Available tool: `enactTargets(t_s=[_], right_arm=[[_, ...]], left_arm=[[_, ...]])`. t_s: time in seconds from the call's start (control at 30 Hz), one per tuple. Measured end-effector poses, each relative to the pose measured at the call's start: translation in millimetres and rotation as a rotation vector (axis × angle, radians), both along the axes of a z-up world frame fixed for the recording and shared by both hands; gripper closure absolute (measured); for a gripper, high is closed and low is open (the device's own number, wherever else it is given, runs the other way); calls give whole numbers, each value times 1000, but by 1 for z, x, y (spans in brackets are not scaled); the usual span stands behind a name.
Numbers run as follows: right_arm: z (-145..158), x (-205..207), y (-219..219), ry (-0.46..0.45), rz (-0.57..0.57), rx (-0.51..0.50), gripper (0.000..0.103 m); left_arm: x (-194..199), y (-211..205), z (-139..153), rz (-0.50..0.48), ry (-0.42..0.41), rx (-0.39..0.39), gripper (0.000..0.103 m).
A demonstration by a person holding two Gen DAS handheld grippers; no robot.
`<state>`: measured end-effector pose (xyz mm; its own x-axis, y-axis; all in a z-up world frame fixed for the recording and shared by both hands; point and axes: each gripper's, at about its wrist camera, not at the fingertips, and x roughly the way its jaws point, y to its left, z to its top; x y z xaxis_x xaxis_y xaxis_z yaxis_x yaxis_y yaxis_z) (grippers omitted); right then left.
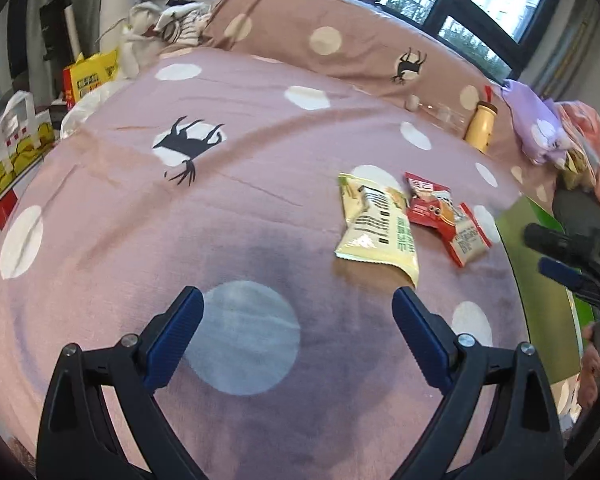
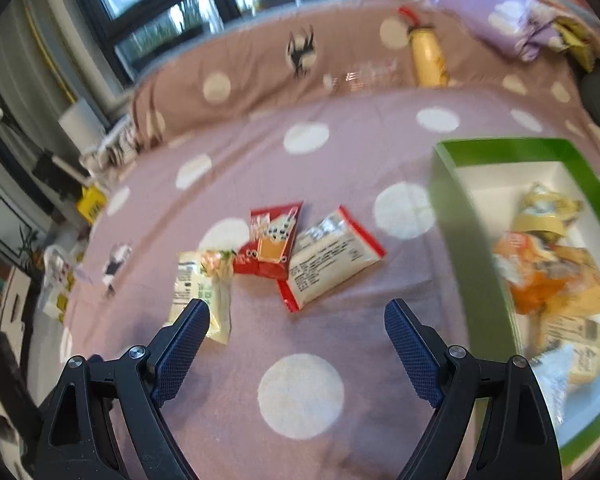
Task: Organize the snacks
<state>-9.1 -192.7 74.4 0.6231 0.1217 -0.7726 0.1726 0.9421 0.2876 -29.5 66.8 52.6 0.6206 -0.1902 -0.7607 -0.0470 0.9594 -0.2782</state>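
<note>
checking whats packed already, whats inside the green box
The green cardboard box with a white inside holds a loose pile of yellow and orange snack packets, overlapping. Anything beneath the pile, and most of the box floor, is covered.

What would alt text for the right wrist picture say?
Three snack packets lie loose on a pink polka-dot bedspread, beyond the open, empty right gripper. At right, a green-walled box already holds several snacks.

bedspread (image 1: 260, 220): matt cloth | snack packets (image 2: 332, 260): glossy foil | box (image 2: 472, 240): smooth card
</note>
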Motion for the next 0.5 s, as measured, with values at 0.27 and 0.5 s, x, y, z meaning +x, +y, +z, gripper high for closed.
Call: enactTargets(t_s=[0.27,0.5], right_arm=[[-14,72,14,94,-34,23,14],[-31,103,37,103,-58,-117,20]], left_arm=[[3,13,1,45,10,-38,8],[4,16,2,48,14,-54,8]])
